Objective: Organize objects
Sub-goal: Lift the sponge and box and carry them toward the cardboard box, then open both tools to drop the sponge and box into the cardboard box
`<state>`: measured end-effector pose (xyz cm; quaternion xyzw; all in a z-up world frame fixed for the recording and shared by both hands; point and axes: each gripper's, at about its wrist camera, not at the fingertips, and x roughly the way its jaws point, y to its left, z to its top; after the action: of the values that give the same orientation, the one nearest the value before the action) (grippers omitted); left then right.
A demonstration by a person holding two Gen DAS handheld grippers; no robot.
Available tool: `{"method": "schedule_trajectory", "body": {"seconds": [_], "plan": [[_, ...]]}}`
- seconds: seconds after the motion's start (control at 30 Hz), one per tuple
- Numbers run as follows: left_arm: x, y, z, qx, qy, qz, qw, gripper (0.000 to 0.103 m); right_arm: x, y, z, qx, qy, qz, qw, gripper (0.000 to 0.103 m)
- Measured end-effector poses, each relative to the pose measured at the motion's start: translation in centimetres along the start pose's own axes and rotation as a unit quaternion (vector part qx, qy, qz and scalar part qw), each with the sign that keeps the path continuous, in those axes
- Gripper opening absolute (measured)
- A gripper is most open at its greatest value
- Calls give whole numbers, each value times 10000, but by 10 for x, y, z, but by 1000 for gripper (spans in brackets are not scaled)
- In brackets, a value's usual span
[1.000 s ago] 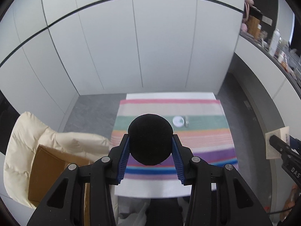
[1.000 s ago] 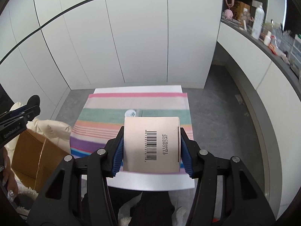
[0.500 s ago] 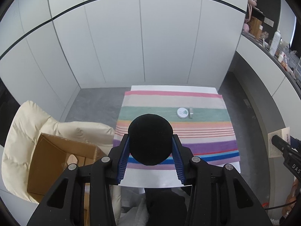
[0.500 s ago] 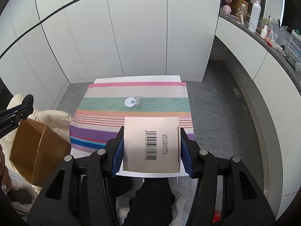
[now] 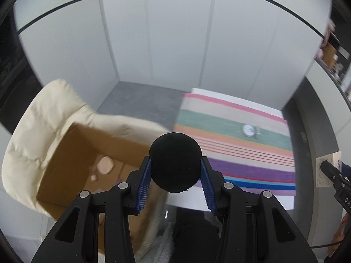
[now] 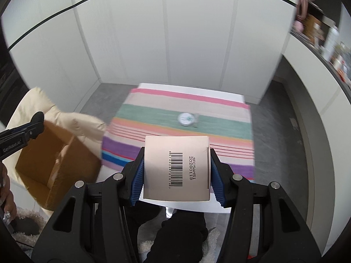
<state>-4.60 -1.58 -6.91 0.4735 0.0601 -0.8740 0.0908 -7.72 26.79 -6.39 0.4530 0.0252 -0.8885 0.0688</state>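
Now cardboard box (image 5: 83, 153) nearer left gripper (image 5: 175, 168), black ball (image 5: 175, 162) still clamped.

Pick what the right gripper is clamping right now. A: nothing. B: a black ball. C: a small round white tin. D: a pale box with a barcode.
D: in the right wrist view the right gripper has its blue pads pressed on both sides of the pale box, barcode facing up; the black ball sits in the left gripper.
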Motion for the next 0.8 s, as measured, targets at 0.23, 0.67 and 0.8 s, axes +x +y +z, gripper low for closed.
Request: {"method": "schedule_trajectory", "body": {"seconds": [0.23, 0.67, 0.8], "plan": [[7, 99, -22, -783, 157, 587, 9951, 44, 24, 106, 12, -817, 139, 648, 9945, 54], [21, 247, -74, -1915, 412, 1455, 9698, 44, 53, 321, -12, -2454, 516, 1721, 9526, 55], [24, 255, -73, -1965, 360, 1452, 9690, 45, 59, 354, -24, -2675, 596, 1848, 9438, 54]]}}
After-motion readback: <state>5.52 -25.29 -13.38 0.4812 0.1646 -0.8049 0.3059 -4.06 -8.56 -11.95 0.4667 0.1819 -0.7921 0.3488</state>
